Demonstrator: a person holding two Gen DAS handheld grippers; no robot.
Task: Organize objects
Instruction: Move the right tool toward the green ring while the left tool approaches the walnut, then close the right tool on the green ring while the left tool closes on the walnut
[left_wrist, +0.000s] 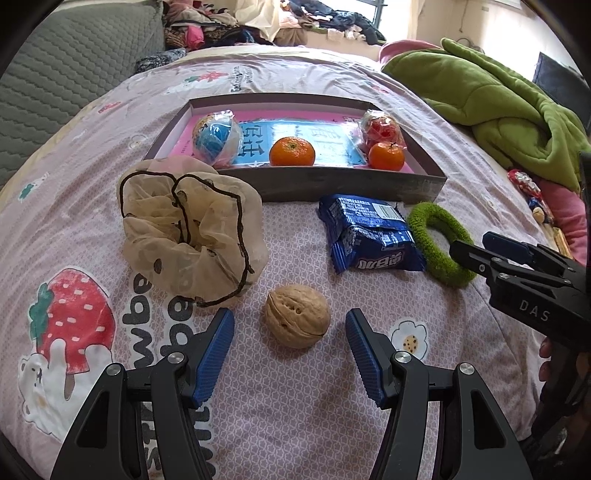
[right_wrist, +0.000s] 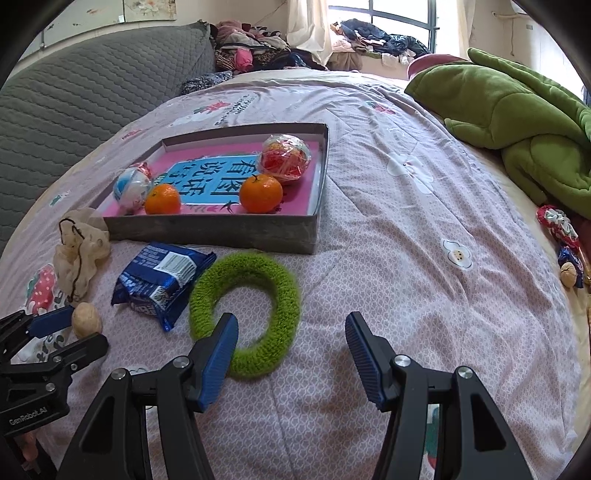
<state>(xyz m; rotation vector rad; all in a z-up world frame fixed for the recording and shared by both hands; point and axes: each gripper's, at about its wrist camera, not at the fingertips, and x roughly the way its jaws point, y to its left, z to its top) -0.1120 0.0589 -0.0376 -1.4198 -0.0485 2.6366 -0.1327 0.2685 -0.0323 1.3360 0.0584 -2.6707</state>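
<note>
A walnut (left_wrist: 297, 316) lies on the pink bedspread between the open jaws of my left gripper (left_wrist: 290, 325); it also shows in the right wrist view (right_wrist: 86, 319). A green fuzzy ring (right_wrist: 246, 314) lies under my open right gripper (right_wrist: 291, 332), whose left finger sits over the ring's hole. A blue snack packet (left_wrist: 369, 232) and a beige mesh bag (left_wrist: 192, 229) lie in front of a grey tray (left_wrist: 351, 184). The tray holds two tangerines (left_wrist: 291, 151) (left_wrist: 386, 156) and two wrapped balls (left_wrist: 216, 136) (left_wrist: 380, 129).
A green blanket (right_wrist: 517, 122) is heaped at the right. Small wrapped sweets and another walnut (right_wrist: 568, 274) lie at the bed's right edge. A grey quilted headboard (right_wrist: 85, 88) stands at the left, clothes piled behind.
</note>
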